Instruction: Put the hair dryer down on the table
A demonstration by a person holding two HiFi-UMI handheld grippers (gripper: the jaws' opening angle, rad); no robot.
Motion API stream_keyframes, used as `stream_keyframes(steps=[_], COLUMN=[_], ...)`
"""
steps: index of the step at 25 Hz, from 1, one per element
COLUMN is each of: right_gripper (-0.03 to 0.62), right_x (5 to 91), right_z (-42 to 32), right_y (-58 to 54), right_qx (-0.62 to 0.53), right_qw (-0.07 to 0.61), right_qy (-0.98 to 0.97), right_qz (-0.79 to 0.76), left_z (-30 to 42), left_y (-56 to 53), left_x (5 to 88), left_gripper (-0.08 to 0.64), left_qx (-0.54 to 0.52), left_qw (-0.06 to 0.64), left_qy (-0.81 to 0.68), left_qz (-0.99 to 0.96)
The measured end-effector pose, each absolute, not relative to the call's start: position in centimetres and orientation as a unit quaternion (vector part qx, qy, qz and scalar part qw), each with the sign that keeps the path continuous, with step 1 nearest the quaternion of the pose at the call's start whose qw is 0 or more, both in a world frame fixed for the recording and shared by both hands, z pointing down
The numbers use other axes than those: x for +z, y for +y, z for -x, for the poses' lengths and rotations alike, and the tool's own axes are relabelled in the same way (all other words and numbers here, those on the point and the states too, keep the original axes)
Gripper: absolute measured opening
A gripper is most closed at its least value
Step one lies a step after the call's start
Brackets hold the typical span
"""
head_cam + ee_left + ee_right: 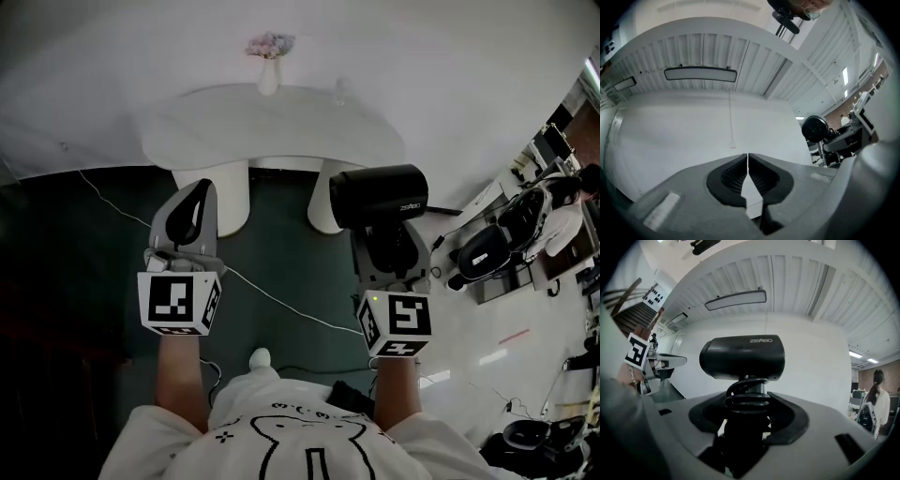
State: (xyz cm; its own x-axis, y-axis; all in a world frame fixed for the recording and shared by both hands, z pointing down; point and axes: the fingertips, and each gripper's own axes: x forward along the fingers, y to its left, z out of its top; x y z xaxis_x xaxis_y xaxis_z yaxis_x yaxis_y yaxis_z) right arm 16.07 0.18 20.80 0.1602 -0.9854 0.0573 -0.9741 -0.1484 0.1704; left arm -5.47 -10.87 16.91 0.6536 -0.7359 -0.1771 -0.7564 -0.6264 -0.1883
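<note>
Hair dryer point(379, 195), black, is shown held in the air by the right tongs point(386, 248), which are clamped wide on its handle where the cord is coiled round it. The handle is aligned with the tongs and runs back toward the person; the barrel is set crosswise at the far end. The white worktop point(216, 117) is seen ahead of the barrel and not yet beneath it, so a forward carry is judged to be needed before any lowering. A vase point(269, 75) is placed near the worktop's far edge. The left tongs point(192, 216) are pressed together, empty, abreast of the right.
</note>
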Motion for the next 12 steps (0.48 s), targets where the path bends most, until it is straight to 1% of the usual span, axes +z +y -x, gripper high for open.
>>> stream_keyframes(steps=[4,7,12], right_gripper=[0.247,0.247,0.247], right_x=[21.0,21.1,21.6], right_z=[-15.8,-15.8,-16.6], right_y=[-5.8,-10.1,-13.8], right_qx=[-0.024,-0.017,-0.011], right_qw=[0.095,0.089,0.089], right_qy=[-0.636,-0.631,-0.625], right_qz=[-0.765,-0.771,-0.776], left_z=[5.7,5.8,4.9], left_y=[-17.2,-21.8,-25.8], left_x=[16.9,16.9,17.0], left_gripper=[0.020,0.020,0.020], left_qx=[0.042,0.041,0.044], left_qw=[0.119,0.120,0.116], left_qy=[0.407,0.401,0.394], left_qz=[0.904,0.907,0.911])
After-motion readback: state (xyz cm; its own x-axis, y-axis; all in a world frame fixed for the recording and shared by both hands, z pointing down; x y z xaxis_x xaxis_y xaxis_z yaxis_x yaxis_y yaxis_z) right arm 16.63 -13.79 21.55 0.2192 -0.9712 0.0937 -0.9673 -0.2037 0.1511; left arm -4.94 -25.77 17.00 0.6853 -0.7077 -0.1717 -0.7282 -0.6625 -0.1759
